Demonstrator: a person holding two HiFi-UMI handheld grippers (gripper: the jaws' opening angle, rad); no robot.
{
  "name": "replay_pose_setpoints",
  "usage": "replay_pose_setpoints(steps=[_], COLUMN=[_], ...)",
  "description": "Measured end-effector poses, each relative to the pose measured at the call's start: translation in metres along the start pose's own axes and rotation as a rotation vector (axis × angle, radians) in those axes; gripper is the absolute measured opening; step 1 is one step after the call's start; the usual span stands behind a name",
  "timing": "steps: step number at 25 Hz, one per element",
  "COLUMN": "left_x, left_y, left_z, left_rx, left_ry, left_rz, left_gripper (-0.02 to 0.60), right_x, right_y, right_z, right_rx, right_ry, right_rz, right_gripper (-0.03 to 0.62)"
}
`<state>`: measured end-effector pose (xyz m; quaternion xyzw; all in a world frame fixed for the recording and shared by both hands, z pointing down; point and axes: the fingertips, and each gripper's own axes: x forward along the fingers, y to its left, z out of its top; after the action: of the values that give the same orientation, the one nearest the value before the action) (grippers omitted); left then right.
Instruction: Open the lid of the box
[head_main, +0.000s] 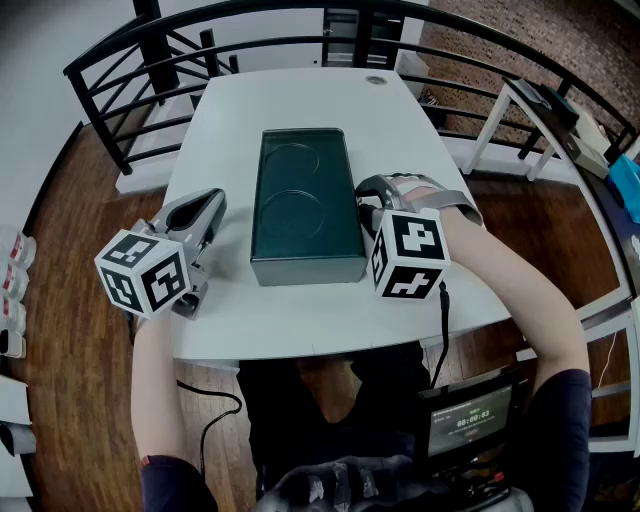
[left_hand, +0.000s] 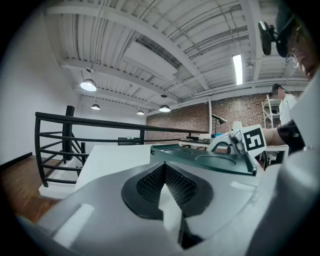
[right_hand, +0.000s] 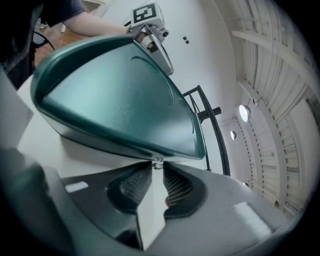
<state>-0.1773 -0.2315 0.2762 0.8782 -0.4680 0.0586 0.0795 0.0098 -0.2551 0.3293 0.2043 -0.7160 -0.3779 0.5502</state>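
Here, smooth rectangular dark-green box (head_main: 305, 205)

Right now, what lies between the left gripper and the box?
Only bare white table, seen in the head view: the left gripper and the box stand apart.

grey left gripper (head_main: 208, 203) and right gripper (head_main: 365, 205), black-and-white marker cubes (head_main: 143, 272), dark short sleeves (head_main: 565, 420), black cable (head_main: 443, 330)

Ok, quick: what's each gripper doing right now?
Left gripper: shut, empty, beside the box.
Right gripper: shut on a small tab at the box's edge.
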Motion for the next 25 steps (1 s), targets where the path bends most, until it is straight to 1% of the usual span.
replay_pose_setpoints(steps=[5, 7, 10, 17, 21, 25], left_x=[-0.001, -0.001, -0.001, 0.001, 0.002, 0.001], left_y=[0.0, 0.0, -0.001, -0.003, -0.002, -0.001], left_z=[0.0, 0.0, 0.0, 0.002, 0.0, 0.0], left_rx=[-0.004, -0.004, -0.004, -0.006, -0.006, -0.008], left_ry=[0.0, 0.0, 0.0, 0.003, 0.004, 0.003], left_rz=[0.006, 0.005, 0.005, 0.008, 0.006, 0.007], left_gripper=[0.011, 0.011, 0.011, 0.011, 0.011, 0.011], right_x=[-0.001, -0.001, -0.005, -0.016, -0.017, -0.017], right_y=[-0.001, 0.0, 0.002, 0.004, 0.007, 0.008], right_z=[-0.001, -0.008, -0.024, -0.082, -0.104, -0.11], right_rx=[-0.02, -0.034, -0.052, -0.075, -0.066, -0.087], right_ry=[0.011, 0.038, 0.086, 0.173, 0.171, 0.163], right_rz=[0.0, -0.009, -0.015, 0.022, 0.023, 0.028], right_gripper=[0.071, 0.072, 0.072, 0.072, 0.072, 0.071])
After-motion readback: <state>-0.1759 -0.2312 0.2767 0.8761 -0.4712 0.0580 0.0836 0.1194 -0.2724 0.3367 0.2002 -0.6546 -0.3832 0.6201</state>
